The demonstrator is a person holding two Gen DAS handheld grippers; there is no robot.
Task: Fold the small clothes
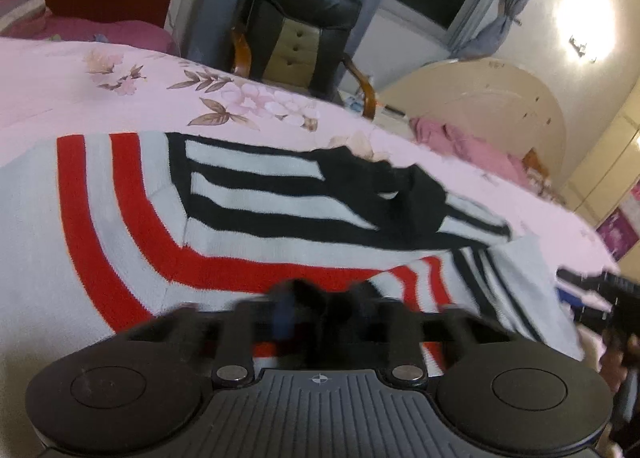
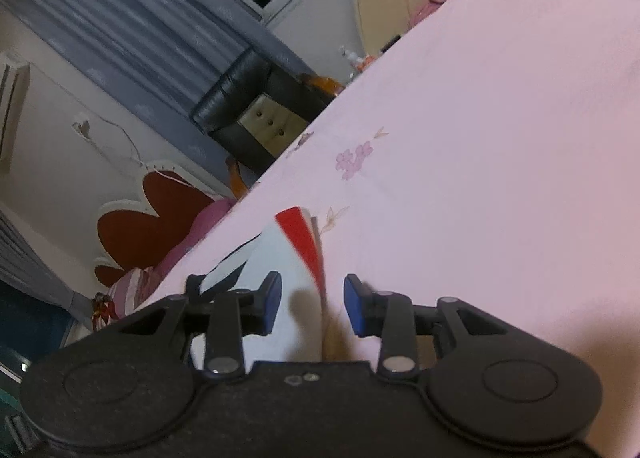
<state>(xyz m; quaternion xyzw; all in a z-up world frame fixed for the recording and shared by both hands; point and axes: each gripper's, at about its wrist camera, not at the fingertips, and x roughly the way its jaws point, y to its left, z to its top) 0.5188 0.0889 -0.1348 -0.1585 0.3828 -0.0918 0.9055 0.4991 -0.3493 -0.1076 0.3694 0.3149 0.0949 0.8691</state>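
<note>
A striped sweater [image 1: 208, 210] lies across the pink bed [image 1: 80, 98], one sleeve laid over the body toward two o'clock. The left gripper [image 1: 320, 298] is pinched shut low on the knit, though blur hides any catch; the right gripper [image 2: 312, 304] stands part open and empty at the hem. Folding barely begun.

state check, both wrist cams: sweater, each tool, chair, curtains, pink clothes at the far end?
striped sweater: spread on the bed, a sleeve folded across the body
left tool: shut, blurred, low over the sweater's edge; grip unclear
right tool: open, pads apart, sweater edge below them
bedsheet: pink floral, laid flat
black chair: unoccupied
curtains: drawn aside
pink clothes: crumpled, unfolded
</note>
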